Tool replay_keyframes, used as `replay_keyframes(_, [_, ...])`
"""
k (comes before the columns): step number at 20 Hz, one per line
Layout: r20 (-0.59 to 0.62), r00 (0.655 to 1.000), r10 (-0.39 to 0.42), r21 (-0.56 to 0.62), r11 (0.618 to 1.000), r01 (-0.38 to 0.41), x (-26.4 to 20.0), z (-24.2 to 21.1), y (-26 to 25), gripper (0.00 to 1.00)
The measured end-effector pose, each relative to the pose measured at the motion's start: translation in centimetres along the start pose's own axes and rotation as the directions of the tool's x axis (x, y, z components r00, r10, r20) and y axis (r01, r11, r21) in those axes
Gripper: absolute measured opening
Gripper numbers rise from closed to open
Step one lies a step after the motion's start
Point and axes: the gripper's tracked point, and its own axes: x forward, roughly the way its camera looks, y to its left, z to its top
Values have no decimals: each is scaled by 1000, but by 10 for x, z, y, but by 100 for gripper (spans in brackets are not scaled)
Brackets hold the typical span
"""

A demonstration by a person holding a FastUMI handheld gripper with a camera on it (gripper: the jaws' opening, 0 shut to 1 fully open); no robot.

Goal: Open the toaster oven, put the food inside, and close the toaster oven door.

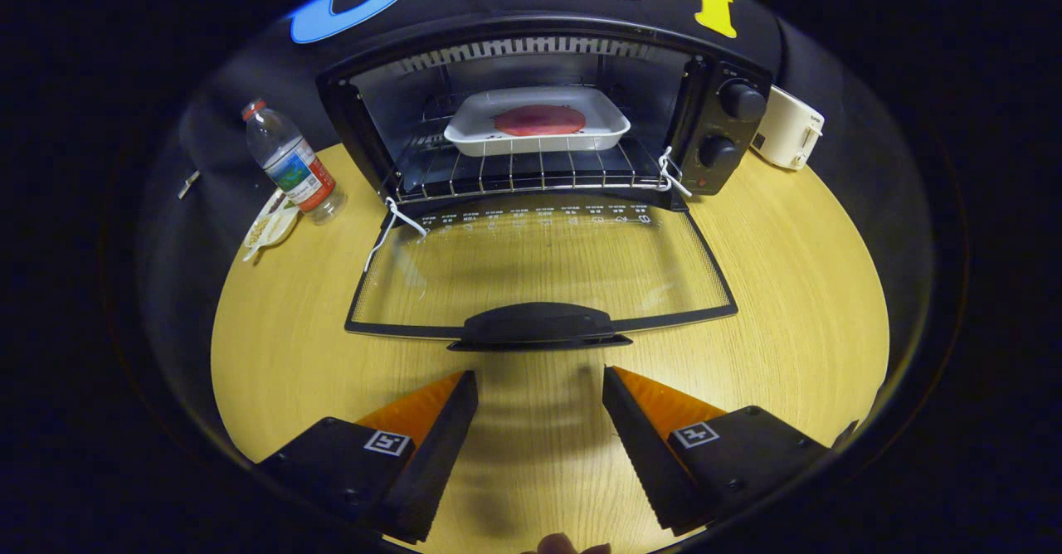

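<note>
Fingers [448, 421] of the gripper [539, 388] spread wide apart, nothing between them, hovering over bare wooden table [788, 289]. Just ahead of the tips: door handle [538, 323] of the toaster oven [539, 114]. Glass door [539, 259] folded fully down, lying flat toward the gripper. White tray [489, 127] sits on the wire rack [531, 172] inside the oven, holding a flat reddish round piece of food [539, 120]. Two knobs [741, 102] on the oven's right panel. Water bottle [292, 164] and a small dish [270, 226] left of the oven; white appliance [788, 128] to its right.
</note>
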Motion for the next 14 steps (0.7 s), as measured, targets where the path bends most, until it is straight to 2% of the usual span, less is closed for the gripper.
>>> replay_keyframes(6, [-32, 999, -8, 17, 1000, 9, 14, 4, -4, 98])
replay_keyframes(10, [23, 1000, 0, 11, 1000, 0, -7, 13, -3, 98])
replay_keyframes(14, [66, 997, 40, 38, 998, -43, -35, 25, 1, 98])
